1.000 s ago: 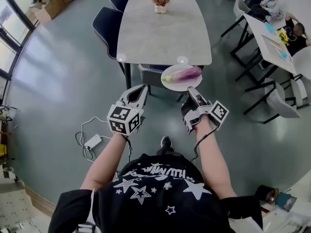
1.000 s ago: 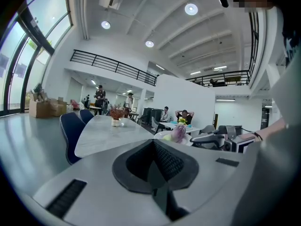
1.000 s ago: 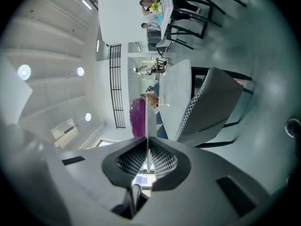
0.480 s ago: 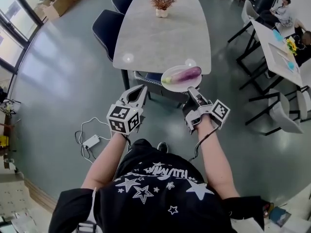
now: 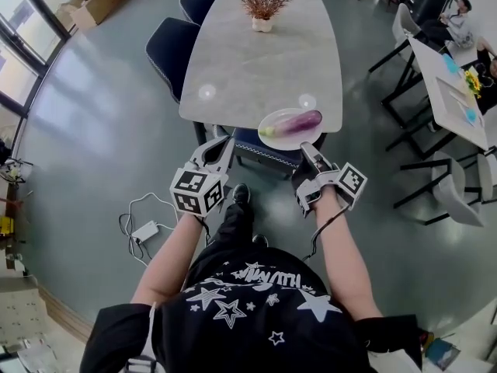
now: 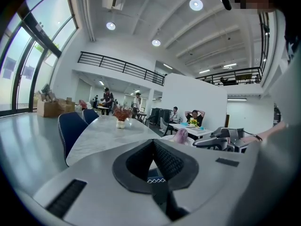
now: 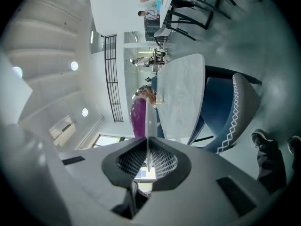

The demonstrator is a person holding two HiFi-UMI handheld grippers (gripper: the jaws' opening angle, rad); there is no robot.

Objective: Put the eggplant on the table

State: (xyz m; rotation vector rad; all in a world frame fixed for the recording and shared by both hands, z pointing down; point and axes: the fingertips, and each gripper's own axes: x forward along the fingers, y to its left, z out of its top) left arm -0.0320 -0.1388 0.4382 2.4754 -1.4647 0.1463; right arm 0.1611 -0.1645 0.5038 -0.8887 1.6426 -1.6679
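A purple eggplant (image 5: pixel 293 120) lies on a white plate (image 5: pixel 283 134). My right gripper (image 5: pixel 308 152) is shut on the plate's near rim and holds it at the near edge of the grey marble table (image 5: pixel 256 53). In the right gripper view the plate (image 7: pixel 147 126) shows edge-on between the jaws of that gripper (image 7: pixel 147 160), with the eggplant (image 7: pixel 138 119) on its left side and the table (image 7: pixel 181 98) beyond. My left gripper (image 5: pixel 211 150) hangs left of the plate, apart from it. In the left gripper view that gripper (image 6: pixel 153 142) is shut on nothing.
A vase of dried flowers (image 5: pixel 262 2) stands at the table's far end. Blue chairs (image 5: pixel 169 41) line its left side, and one (image 5: pixel 260 150) is tucked under the near end. A cable and adapter (image 5: pixel 147 225) lie on the floor at left. People sit at tables (image 5: pixel 450 68) at right.
The person has stepped forward, so the table is closer. The plate with the eggplant has moved from short of the table to its near edge. Both grippers keep their state.
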